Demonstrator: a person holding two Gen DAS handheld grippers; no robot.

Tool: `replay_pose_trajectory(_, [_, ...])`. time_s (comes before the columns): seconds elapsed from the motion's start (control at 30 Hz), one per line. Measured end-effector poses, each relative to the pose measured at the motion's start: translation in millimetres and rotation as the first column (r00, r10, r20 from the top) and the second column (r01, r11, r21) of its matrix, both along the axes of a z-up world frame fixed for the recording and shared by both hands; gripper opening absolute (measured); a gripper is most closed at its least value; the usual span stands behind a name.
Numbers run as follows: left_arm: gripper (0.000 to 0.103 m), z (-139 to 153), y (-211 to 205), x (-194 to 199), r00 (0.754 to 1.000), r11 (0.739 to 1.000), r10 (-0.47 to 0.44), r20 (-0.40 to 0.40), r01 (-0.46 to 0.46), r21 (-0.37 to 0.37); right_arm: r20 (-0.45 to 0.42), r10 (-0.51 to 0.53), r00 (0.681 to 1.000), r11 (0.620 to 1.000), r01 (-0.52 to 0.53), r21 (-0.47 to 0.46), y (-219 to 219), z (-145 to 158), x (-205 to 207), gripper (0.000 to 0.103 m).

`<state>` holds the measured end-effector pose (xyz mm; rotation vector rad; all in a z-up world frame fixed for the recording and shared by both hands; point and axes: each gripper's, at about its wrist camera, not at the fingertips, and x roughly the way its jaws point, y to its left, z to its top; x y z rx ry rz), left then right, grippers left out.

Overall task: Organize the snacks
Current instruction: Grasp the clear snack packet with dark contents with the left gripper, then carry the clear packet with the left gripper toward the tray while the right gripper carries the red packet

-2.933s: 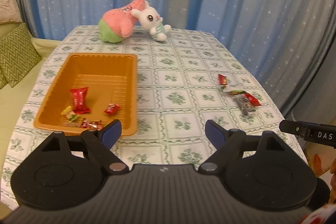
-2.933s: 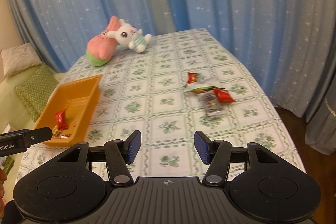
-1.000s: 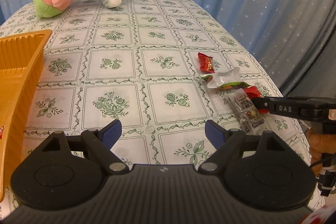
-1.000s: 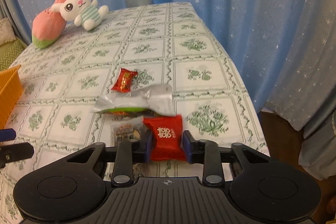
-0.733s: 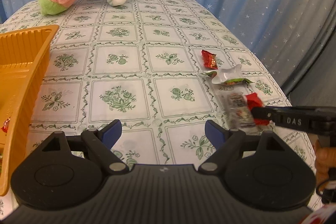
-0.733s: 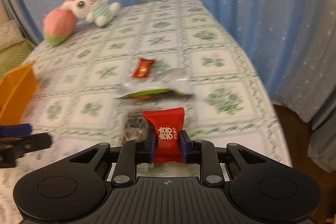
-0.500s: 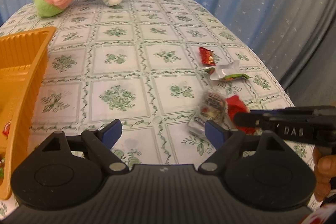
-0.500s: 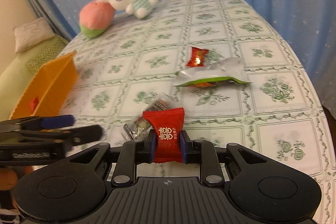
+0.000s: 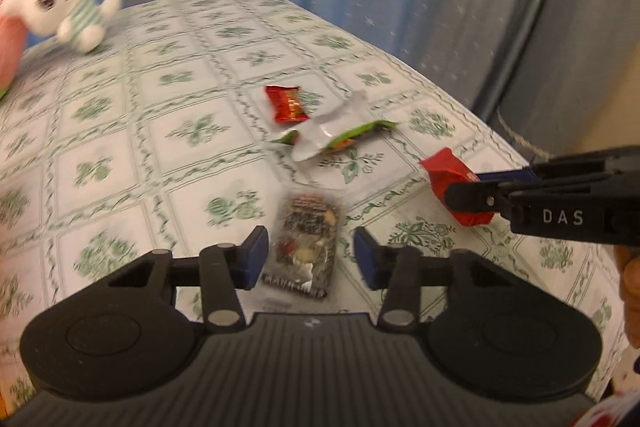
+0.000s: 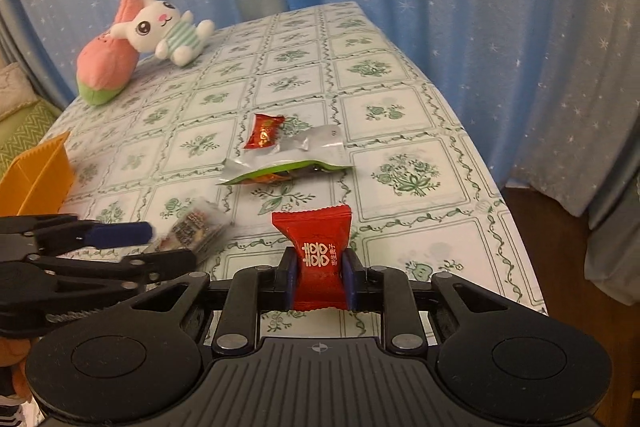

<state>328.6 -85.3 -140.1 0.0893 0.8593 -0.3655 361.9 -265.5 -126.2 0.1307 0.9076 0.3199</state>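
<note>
Across the whole lower field of both views lies the table (image 10: 420, 131) in its green-patterned cloth, blue starred curtains (image 10: 480, 7) behind. Upper left of the right wrist view: pink plush (image 10: 106, 67) with white bunny (image 10: 160, 27) leaning on it. Left edge, same view: one corner of the orange tray (image 10: 36, 175), the judged destination for snacks.

Right gripper (image 10: 319, 281): jaws pressed in on a red candy (image 10: 316, 259), lifted clear of the cloth.

Left gripper (image 9: 307, 259): jaws have just been closing, and a clear nut packet (image 9: 306, 247) lies between the pads. Long axis of the packet runs straight ahead along the fingers, its near end between the jaws. A gap shows on the right side; the left side is blurred, so I judge no grip yet. Left hand is the nearer one.

Farther up the frame, well apart from the jaws: silver-green packet (image 9: 336, 137), with a small red candy (image 9: 286, 103) just beside it. Nothing blocks the closing.
</note>
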Motion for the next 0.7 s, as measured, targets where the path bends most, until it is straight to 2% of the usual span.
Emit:
replay_pose_trajectory(0.1, [0.034,-2,-4,4,1.0,0.999,-0.025,0.001,0.025,0.025,0.001,-0.005,1.0,1.0,0.005,0.008,-1,-1,-2,0.023])
replay_pose_trajectory(0.43, [0.035,-7,-12,8,0.998,0.996,-0.058,-0.003,0.058,0.07,0.005,-0.011,1.0,1.0,0.011,0.018,-1,2,-4,0.023])
replay_pose_trajectory(0.7, [0.034,-9,-7,6,0.999,0.999,0.008,-0.035,-0.006,0.054,0.001,-0.008,1.0,1.0,0.008,0.019,1,6,-6,0.023])
